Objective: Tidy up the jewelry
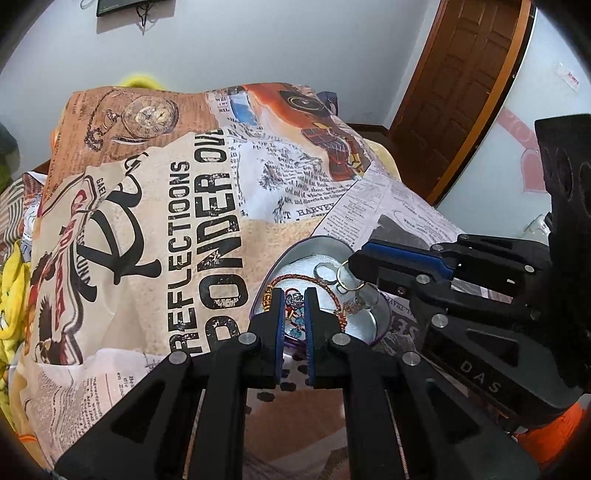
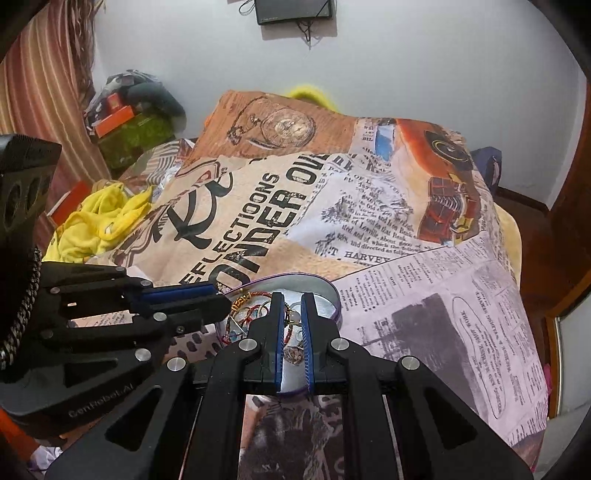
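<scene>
A heart-shaped metal tin (image 1: 325,245) with a purple rim lies open on the printed blanket, holding a red-and-gold cord bracelet (image 1: 291,279), silver and gold rings (image 1: 345,275) and small charms. My left gripper (image 1: 294,295) hangs over the tin's left half, jaws narrowly apart around a blue-and-white charm (image 1: 294,300). My right gripper (image 2: 291,299) reaches into the tin (image 2: 325,291) from the right, jaws narrowly apart over rings and beads (image 2: 293,317). It also shows in the left wrist view (image 1: 356,260), its tip beside a gold ring. Whether either grips anything is unclear.
The tin sits on a bed covered by a newspaper-print blanket (image 1: 207,206). Yellow cloth (image 2: 99,221) and orange boxes (image 2: 114,114) lie at the far left. A wooden door (image 1: 461,85) stands at the right. A dark device (image 2: 295,11) hangs on the wall.
</scene>
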Motion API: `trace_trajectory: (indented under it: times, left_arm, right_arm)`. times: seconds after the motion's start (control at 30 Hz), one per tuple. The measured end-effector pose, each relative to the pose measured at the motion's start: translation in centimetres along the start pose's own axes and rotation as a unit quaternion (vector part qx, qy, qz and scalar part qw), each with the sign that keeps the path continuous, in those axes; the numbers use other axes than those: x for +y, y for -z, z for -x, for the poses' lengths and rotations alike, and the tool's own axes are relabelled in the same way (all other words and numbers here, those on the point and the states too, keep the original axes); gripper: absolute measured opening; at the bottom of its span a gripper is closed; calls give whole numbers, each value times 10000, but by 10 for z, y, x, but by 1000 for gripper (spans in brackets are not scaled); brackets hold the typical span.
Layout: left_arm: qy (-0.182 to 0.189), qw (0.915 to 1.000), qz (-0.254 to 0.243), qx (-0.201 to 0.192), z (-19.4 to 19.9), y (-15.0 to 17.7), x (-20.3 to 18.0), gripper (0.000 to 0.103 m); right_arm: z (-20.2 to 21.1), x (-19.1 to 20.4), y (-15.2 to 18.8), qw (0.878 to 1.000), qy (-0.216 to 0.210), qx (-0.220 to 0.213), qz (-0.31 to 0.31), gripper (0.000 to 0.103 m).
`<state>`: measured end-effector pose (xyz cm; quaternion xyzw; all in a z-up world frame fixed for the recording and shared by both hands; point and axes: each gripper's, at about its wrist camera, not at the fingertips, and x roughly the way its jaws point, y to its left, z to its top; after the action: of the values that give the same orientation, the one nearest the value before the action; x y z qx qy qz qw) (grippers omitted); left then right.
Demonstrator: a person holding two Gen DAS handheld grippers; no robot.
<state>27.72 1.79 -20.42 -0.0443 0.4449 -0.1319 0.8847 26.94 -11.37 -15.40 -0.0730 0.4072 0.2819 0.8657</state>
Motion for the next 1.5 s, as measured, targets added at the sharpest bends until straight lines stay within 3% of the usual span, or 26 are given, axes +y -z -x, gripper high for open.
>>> trace_trajectory:
  times: [0.47,0.87,1.2,1.33,1.5]
  left_arm:
    - [23,9999,95,116,-6,3,4,8]
    - [-34,9997,129,-225,35,-1,-2,16]
    - [-348,9920,-57,-1211,128,-1,-30,19]
    - [-479,9824,-221,-1790,176,5,-49,25]
    - [-664,9611,-416,-2647,236,21,-74,43]
  right_arm:
    - [-14,2,3,9996,-86,271,74,8]
    - [15,3,0,10000,-21,86,5,9]
    - [101,18,-7,9969,196,-759,12,10]
    - [153,29,-8,9898,271,-1398,-7,10]
    - [215,45,0,9746,297,-2218,-41,10]
